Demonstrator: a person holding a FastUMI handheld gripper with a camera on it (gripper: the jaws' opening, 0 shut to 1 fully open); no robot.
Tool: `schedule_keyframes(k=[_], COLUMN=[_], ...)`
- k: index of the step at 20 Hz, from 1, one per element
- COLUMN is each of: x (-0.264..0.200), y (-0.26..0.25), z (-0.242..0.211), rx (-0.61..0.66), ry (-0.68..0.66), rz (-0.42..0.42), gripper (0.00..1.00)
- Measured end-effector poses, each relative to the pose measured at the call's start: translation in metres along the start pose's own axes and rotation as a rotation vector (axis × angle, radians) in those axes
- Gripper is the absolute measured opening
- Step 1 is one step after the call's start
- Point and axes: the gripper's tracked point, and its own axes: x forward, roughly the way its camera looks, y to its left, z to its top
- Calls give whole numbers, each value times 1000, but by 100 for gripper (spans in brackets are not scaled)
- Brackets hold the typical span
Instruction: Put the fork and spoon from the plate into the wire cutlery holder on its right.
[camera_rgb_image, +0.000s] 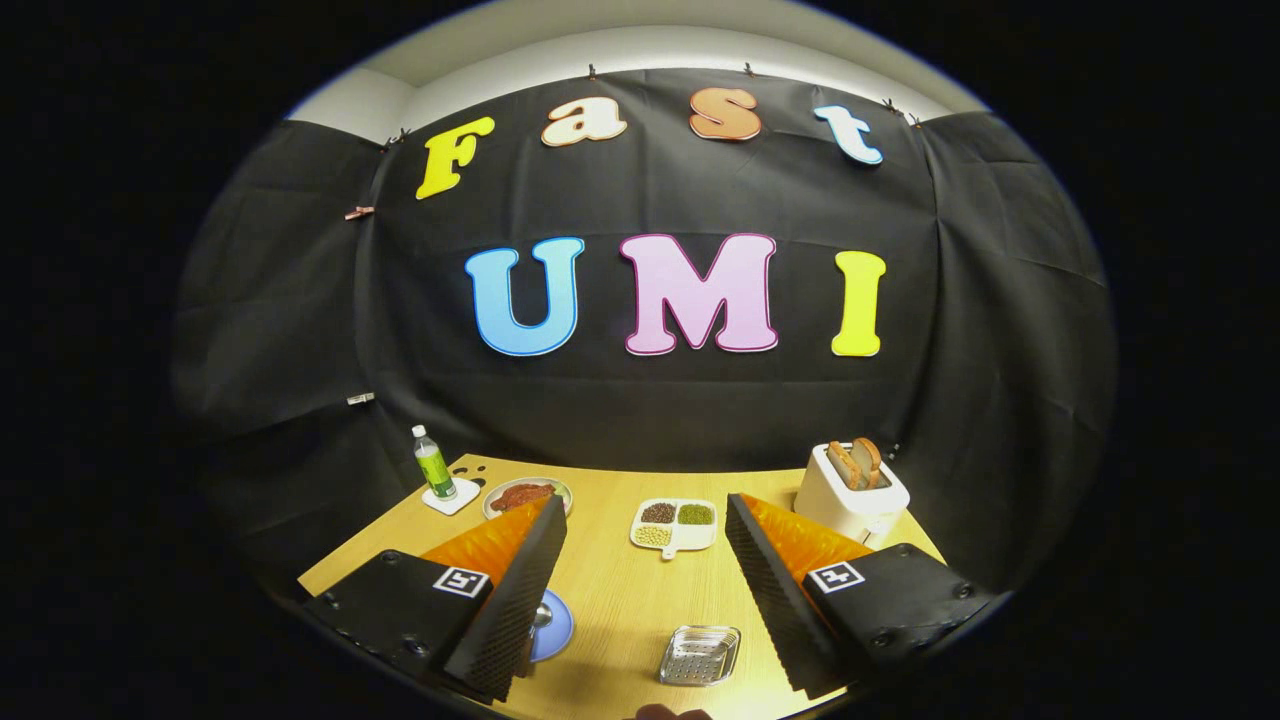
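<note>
Near the table's (620, 600) front edge: gripper (645, 525) wide open, empty, approach step; next, descend toward blue plate (553, 625) left of wire cutlery holder (700, 655).

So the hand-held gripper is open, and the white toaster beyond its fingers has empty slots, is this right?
Not quite. The hand-held gripper is open, but the white toaster beyond its fingers is not empty: two slices of brown bread stand in its slots, as the gripper view shows.

Tongs (646, 520) spread wide; bare tabletop (620, 590) between; cutlery holder (700, 655) low ahead.
</note>
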Motion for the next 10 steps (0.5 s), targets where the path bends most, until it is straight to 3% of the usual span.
schedule_keyframes(k=[10], x=[2], y=[-5], z=[-1], rx=[-4], ry=[-9], rz=[-85], gripper=[99])
